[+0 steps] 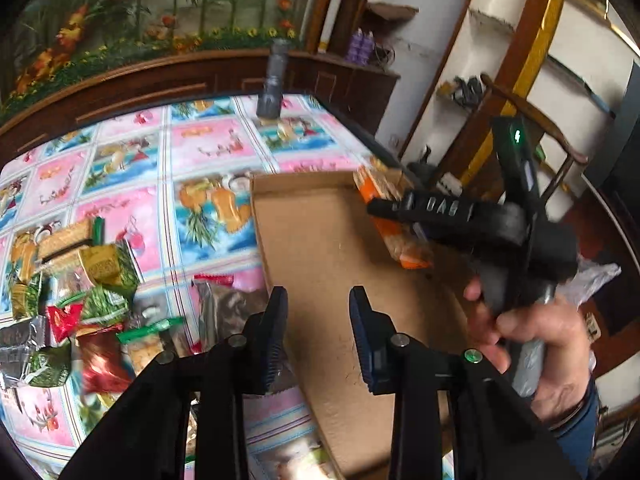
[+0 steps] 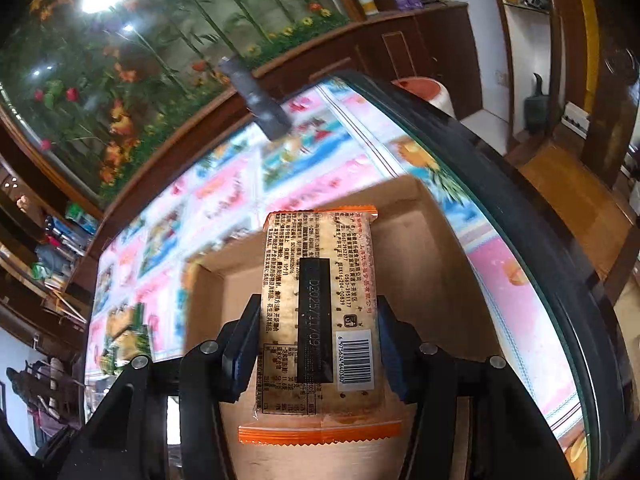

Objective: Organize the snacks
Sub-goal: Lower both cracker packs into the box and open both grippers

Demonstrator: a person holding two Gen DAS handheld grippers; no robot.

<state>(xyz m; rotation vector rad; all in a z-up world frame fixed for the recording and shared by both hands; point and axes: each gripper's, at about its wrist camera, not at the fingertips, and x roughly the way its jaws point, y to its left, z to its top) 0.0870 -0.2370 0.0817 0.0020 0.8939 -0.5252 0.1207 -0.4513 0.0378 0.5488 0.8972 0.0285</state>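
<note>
Two tools were in play over a bench [image 1: 208, 148] covered with a bright pink-and-blue fruit-print cloth. A flat cardboard tray [image 1: 320, 248] sat on it, with nothing inside that I could see in the left wrist view. At about 9 o'clock from the tray lay a messy pile of snacks [image 1: 80, 292] in green, red and silver wrappers, well apart from the tray's far corner.

At roughly 2 o'clock in the left view, the right tool [image 2: 316, 344], held by a hand [image 1: 536, 344], was clamped on an orange-edged cracker packet [image 2: 320, 320], barcode side up, pads pressing both long sides, over the tray.

Left tool [image 1: 318, 340] had its jaws a little apart with nothing between them, above the tray's near edge. Pretty blurry overall.
</note>
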